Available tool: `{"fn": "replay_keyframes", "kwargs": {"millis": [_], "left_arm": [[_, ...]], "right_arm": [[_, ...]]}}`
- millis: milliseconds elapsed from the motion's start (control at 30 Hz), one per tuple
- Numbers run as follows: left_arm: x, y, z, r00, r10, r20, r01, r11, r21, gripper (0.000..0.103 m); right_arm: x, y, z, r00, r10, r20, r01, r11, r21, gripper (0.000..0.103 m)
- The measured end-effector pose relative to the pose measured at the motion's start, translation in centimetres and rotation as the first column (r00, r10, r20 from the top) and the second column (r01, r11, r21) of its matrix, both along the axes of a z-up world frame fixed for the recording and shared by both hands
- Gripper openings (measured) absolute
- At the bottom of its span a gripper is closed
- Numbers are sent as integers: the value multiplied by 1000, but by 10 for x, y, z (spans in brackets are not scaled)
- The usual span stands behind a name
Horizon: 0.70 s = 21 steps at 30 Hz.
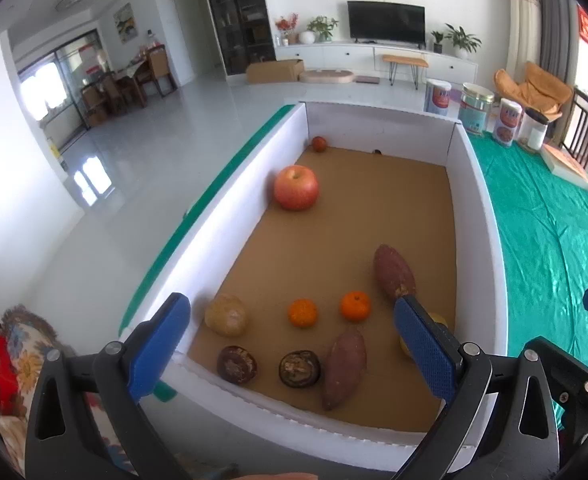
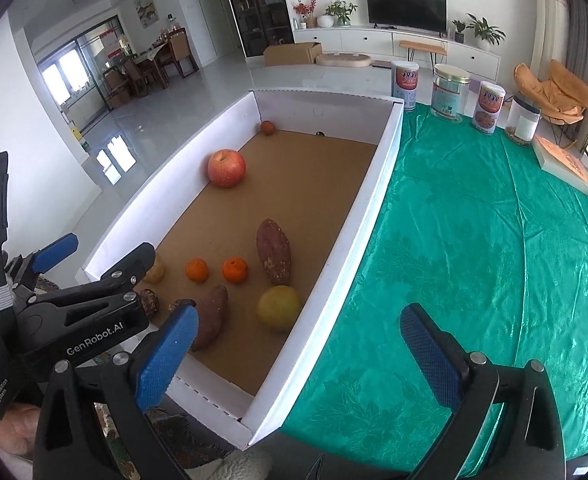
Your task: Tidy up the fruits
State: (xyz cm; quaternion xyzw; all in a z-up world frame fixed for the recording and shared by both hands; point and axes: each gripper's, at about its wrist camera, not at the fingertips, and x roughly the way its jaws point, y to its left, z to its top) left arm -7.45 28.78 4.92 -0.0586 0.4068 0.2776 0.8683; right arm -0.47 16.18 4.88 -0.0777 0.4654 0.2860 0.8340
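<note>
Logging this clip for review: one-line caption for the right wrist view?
Open right hand-held gripper hovers at the white box of produce on the green tablecloth.

glossy green tablecloth (image 2: 474,240), matt white cardboard box (image 2: 368,204) with brown floor

Box (image 2: 378,184): sitting on table's (image 2: 494,240) left edge.
Apple (image 2: 226,168): lying in box, by left wall.
Two tangerines (image 2: 234,269): lying mid-box, side by side.
Sweet potatoes (image 2: 273,251): flanking tangerines.
Cans (image 2: 450,92): standing behind box.
</note>
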Motion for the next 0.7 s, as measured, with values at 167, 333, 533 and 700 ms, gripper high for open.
{"fn": "replay_keyframes", "kwargs": {"millis": [167,333,533,700], "left_arm": [[0,4,-5,1000,-7,-7,7,999,-37,102],[0,8,-7,1000,-12,-10,11,999,-49,102],[-1,10,-11,1000,-15,-20,14,998,-55,102],[-5,11,-9,1000,-11,1,11,998,-59,102]], "right_arm": [[-2,6,-3,1000,4,8,-4,1000,-23,100],[-3,12,-4,1000,9,17,-8,999,-39,100],[-5,17,-6,1000,21,18,-20,999,-48,100],[-4,17,-6,1000,22,13,-21,999,-42,100]]}}
